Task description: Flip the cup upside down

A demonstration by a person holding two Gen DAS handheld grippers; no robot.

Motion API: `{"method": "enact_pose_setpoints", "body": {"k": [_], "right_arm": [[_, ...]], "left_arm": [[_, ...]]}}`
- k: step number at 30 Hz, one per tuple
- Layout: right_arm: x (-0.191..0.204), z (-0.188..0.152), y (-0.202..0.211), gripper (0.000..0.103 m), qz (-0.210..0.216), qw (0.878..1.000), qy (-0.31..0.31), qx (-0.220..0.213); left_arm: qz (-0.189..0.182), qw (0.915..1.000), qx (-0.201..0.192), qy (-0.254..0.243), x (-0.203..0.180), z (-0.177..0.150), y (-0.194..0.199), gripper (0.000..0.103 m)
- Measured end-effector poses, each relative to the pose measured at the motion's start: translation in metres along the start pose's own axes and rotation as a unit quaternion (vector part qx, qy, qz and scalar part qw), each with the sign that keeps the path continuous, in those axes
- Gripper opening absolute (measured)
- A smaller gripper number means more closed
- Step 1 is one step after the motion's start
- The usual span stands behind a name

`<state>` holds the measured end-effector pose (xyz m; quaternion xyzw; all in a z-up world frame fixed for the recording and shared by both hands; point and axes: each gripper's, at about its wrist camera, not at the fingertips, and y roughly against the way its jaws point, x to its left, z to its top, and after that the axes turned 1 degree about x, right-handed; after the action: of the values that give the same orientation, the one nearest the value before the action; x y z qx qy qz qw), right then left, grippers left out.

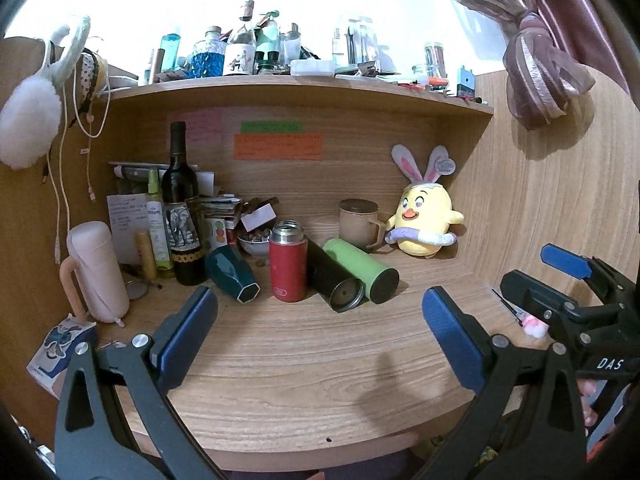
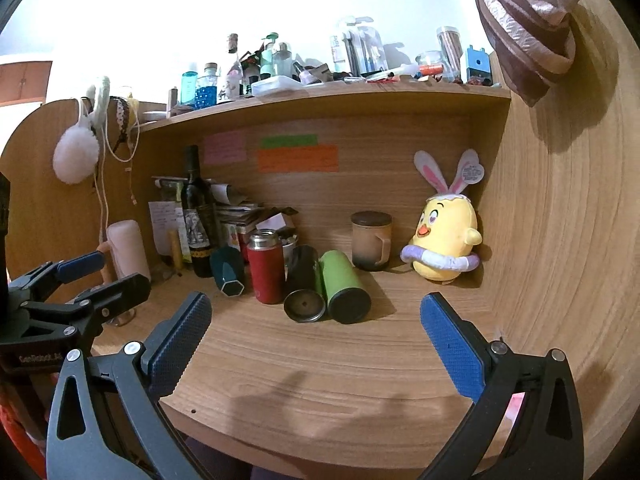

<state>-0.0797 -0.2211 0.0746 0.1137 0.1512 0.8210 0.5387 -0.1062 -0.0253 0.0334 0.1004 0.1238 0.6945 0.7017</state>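
We see a wooden desk w/ a shelf overhead, both hand-held grippers hovering above its bare front edge. Left gripper: blue pads spread wide apart, nothing between them. Right gripper: same, fingers wide apart & empty; it also shows at the right edge of the left wrist view, well clear of the cups.

At the back, left: a dark wine bottle stands upright by a pink bottle w/ a handle. At the back, right: a yellow chick plush w/ bunny ears, and just beside it a lidded brown mug, upright.

Mid-desk, a cluster. Red thermos cup stands upright, steel mouth up, no lid. Touching its right side, a black tumbler lies on its side, lid end toward us; a green tumbler lies against it, base toward us. Left of the red cup, a teal faceted cup leans tilted, hexagonal base toward us. Which of these is the task's cup, we can't tell.
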Motion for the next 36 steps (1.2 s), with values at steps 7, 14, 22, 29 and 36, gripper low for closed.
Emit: {"method": "enact_pose_setpoints", "body": {"k": [7,14,22,29,36], "right_arm": [[0.005,0.001,0.005,0.103,0.005,1.000,0.002,-0.006],[0.007,-0.001,0.007,0.103,0.007,1.000,0.000,-0.008],[0.009,0.000,0.008,0.103,0.005,1.000,0.000,-0.008],[0.008,-0.001,0.006,0.103,0.006,1.000,0.000,-0.008],[0.011,-0.001,0.000,0.103,0.009,1.000,0.001,0.001]], "left_arm": [[0.000,1.0000,-0.006,0.003,0.002,0.000,0.005,0.103],[-0.002,1.0000,-0.004,0.004,0.003,0.000,0.006,0.103],[-0.002,1.0000,-0.004,0.005,0.004,0.000,0.006,0.103],[0.001,1.0000,-0.001,0.007,0.006,0.000,0.003,0.103],[0.003,1.0000,0.000,0.004,0.008,0.000,-0.001,0.103]]}}
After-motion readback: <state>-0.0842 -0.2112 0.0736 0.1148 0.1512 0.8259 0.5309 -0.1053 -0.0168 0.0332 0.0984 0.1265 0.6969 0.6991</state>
